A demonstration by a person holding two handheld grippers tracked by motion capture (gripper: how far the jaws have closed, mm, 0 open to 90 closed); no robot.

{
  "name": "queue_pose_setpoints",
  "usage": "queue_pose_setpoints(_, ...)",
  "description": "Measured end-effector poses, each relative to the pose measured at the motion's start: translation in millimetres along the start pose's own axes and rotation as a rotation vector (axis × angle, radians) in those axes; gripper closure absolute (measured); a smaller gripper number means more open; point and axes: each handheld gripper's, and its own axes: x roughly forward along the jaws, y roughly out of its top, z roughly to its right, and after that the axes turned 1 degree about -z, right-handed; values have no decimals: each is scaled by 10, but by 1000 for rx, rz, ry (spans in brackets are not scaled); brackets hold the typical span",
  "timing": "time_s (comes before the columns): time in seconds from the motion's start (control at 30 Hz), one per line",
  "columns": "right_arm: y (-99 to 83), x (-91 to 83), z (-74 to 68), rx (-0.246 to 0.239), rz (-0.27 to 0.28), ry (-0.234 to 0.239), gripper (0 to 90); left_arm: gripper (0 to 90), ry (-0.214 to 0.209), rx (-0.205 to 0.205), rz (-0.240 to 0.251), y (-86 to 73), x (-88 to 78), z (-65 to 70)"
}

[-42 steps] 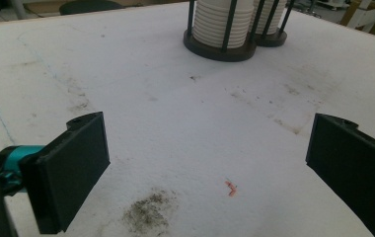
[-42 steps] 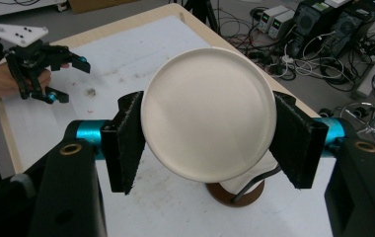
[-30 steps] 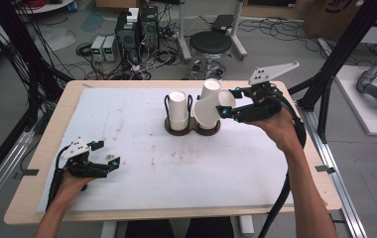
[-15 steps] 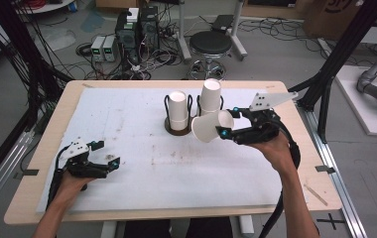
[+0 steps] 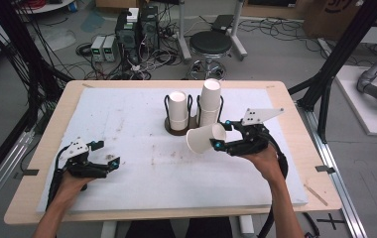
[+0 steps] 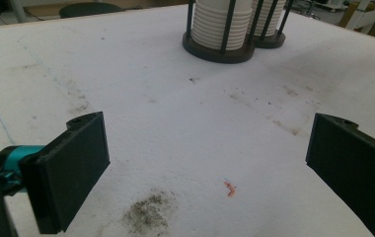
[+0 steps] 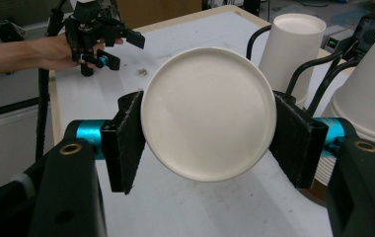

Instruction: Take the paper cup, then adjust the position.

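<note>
Paper cup (image 7: pixel 208 133) clamped sideways in right gripper (image 7: pixel 208 140), above table (image 5: pixel 127 129)

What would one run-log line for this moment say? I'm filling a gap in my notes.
right gripper: shut on paper cup, held sideways near cup holder | left gripper: open, empty, low over table

White paper cup (image 7: pixel 208 132): matt, smooth, rolled rim, held between black pads (image 7: pixel 125 143) with a rough, fibrous face. Right gripper (image 5: pixel 220 140): matt black plastic body, glossy teal metal-looking collars, brass-coloured inserts. Left gripper (image 6: pixel 210 168): matt black jaw plates, smooth. Stacked white paper cups (image 5: pixel 178 110): matt, in a dark round wire-post holder (image 5: pixel 175 128) of satin finish. White table covering (image 5: pixel 127 114): matt, slightly grainy, soiled with grey smudges. Light wooden table edge (image 5: pixel 295 134): smooth, unvarnished look.
</note>
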Motion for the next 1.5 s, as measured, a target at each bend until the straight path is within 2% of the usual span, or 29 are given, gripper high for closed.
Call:
queue_pose_setpoints(0.07,-38,40,4,5,9,5,362,27,0,7,0,0,1,4)
queue_pose_setpoints(0.13,-48,73,9,4,-16,0,362,27,-1,10,0,0,-1,6)
queue_pose_setpoints(0.23,-52,88,10,5,-1,8,362,27,0,6,1,0,-1,4)
queue_pose_setpoints(0.43,-71,144,27,9,-12,17,362,27,1,11,0,0,-1,7)
queue_pose_setpoints(0.73,-124,141,49,33,-2,22,362,27,-1,-2,-1,-1,-4,-9)
queue_pose_setpoints(1.03,-107,136,45,25,-3,24,362,28,-7,-4,6,0,-6,-9)
queue_pose_setpoints(1.17,-102,133,52,21,7,36,362,27,-42,-22,7,19,-18,-18)
queue_pose_setpoints(1.43,-81,166,82,13,9,64,362,27,-99,17,34,244,-102,-16)
queue_pose_setpoints(1.47,-76,172,84,12,11,70,362,27,-127,20,34,286,-108,-14)
queue_pose_setpoints(1.5,-71,174,82,12,10,75,362,27,-127,20,34,286,-108,-14)
